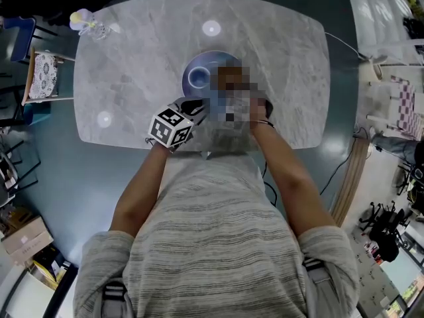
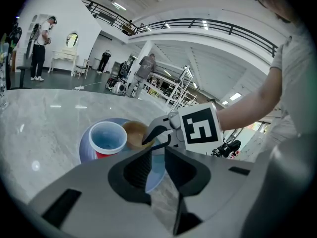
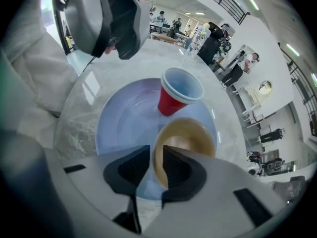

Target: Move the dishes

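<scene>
A blue plate lies mid-table and carries a red cup with a blue inside and a brown bowl. My right gripper is shut on the bowl's near rim, one jaw inside and one outside; a mosaic patch hides it in the head view. My left gripper is at the plate's near-left rim, jaws a narrow gap apart. The rim shows through that gap. I cannot tell whether it is pinched. In the right gripper view the left gripper seems slightly above the table.
The grey marble table ends just before my body. A small pale object stands at its far-left corner. A chair with a patterned cushion is on the left, boxes on the floor, a cable at the right.
</scene>
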Available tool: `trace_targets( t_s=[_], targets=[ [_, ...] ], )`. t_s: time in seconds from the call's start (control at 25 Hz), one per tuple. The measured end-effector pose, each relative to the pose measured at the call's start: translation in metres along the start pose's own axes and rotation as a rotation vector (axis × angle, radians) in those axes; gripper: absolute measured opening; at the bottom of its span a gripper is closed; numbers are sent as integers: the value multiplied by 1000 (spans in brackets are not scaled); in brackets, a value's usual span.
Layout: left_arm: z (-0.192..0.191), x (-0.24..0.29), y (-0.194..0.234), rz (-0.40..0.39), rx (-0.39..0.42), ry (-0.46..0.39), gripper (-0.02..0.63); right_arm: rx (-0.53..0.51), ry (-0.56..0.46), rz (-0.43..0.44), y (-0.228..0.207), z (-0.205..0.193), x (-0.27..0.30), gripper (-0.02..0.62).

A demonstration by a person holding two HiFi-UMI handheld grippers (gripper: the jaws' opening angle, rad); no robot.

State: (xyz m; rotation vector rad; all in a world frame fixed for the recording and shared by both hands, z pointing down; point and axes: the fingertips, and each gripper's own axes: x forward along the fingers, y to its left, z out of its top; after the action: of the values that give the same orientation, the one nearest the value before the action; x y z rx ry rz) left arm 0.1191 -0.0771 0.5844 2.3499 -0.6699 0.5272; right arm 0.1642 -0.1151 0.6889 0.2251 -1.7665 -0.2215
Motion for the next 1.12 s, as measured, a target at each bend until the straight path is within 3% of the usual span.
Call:
trace_targets(
  t_s=[0.24, 0.6, 0.92, 1.12],
  targets=[
    [2, 0, 0, 0, 2, -5, 97, 29, -29, -18, -4, 5, -10, 100],
    [9, -3, -1, -2, -11, -38, 97, 246, -167, -14, -5, 18, -43, 100],
    [24, -11, -8, -2, 8, -91, 91, 492, -385, -45, -14, 30, -90, 92],
    [52, -17, -13, 2, 28, -181, 74, 693, -599, -59, -29, 36, -122, 67]
  ],
)
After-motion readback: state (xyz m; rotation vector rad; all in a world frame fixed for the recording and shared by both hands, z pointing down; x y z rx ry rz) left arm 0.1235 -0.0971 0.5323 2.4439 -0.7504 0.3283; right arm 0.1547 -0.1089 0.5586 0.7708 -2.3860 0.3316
